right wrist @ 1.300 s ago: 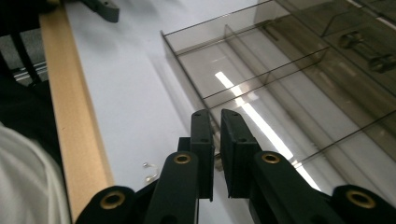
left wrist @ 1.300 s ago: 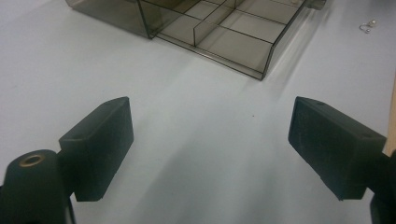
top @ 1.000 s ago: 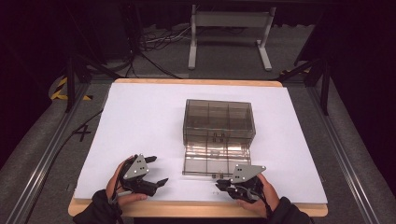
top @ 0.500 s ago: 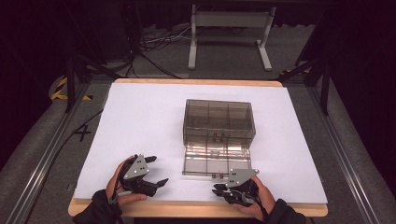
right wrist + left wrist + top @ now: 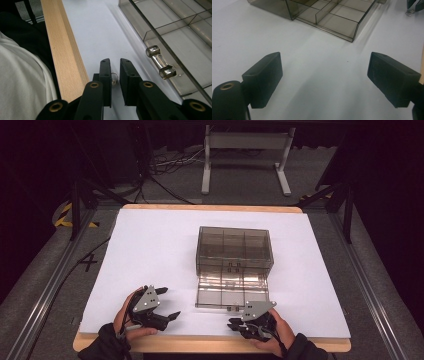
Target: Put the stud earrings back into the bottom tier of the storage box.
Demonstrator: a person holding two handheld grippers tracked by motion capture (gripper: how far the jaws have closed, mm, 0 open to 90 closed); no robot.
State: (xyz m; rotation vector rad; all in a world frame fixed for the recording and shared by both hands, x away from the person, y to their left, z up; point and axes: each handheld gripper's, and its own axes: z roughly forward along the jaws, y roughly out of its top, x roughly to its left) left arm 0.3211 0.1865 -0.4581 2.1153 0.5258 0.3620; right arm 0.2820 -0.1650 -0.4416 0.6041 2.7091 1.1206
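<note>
A smoky clear compartment box stands mid-table, its lid folded flat toward me. My left gripper rests at the front left, open; in the left gripper view its wide-apart jaws hold nothing and face the lid's corner. My right gripper lies at the front edge, just before the lid. In the right gripper view its jaws stand a narrow gap apart, closed on a small metal ring lying on the white surface. The lid's clear latch is just to their right.
White sheet covers the table; its wooden front edge runs close beside the right gripper. A metal stand and cables lie on the floor beyond the far edge. Rails flank both sides.
The right gripper has shifted slightly left and nearer the front edge. The left gripper and the box have not moved.
</note>
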